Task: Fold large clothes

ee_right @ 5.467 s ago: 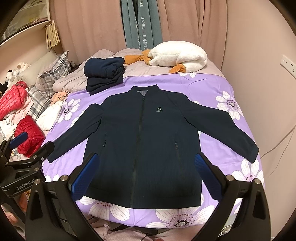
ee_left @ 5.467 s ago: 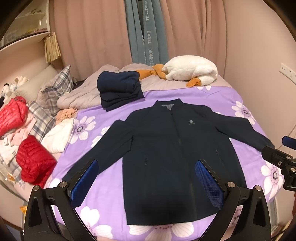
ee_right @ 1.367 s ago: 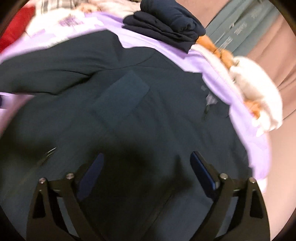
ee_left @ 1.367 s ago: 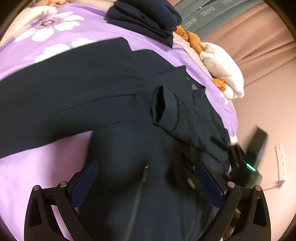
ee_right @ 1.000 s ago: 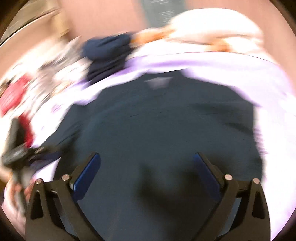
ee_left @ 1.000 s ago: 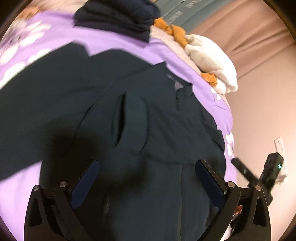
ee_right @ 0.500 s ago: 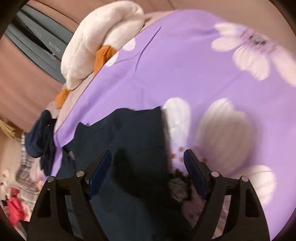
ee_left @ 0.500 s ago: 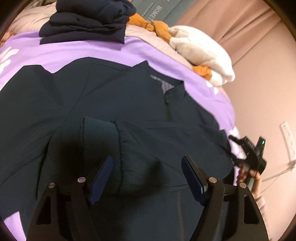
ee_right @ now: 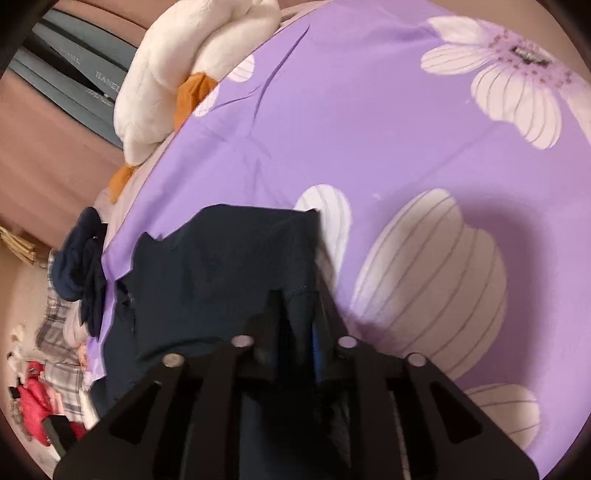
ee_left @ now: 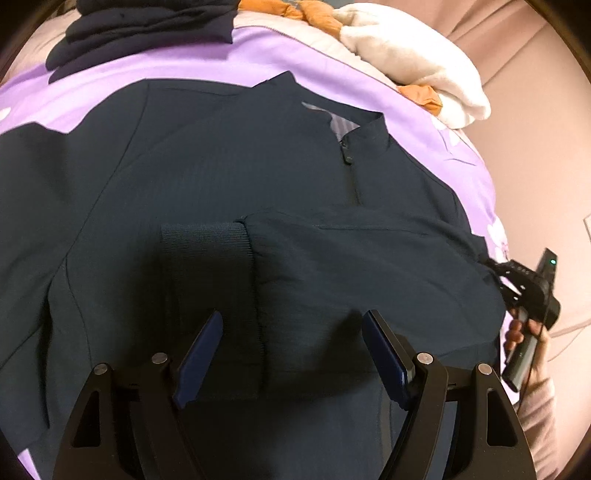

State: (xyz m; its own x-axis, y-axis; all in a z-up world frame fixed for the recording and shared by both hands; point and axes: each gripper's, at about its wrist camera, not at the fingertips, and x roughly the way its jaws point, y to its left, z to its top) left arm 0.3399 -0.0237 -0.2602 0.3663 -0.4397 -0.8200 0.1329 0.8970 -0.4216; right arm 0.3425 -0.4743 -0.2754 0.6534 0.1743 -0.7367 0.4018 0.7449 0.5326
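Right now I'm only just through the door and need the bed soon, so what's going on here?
A person with a gripper in each hand is folding a dark navy jacket spread on the purple floral bedspread. One sleeve already lies folded across the chest. The right gripper is closing on the jacket's edge at the side of the bed. The left gripper hovers open over the sleeve's cuff. A folded dark pile sits beyond.

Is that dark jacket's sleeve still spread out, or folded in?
Folded in. One sleeve of the dark navy zip jacket lies across its chest, its ribbed cuff near the middle. The other sleeve is mostly out of view: cannot tell.
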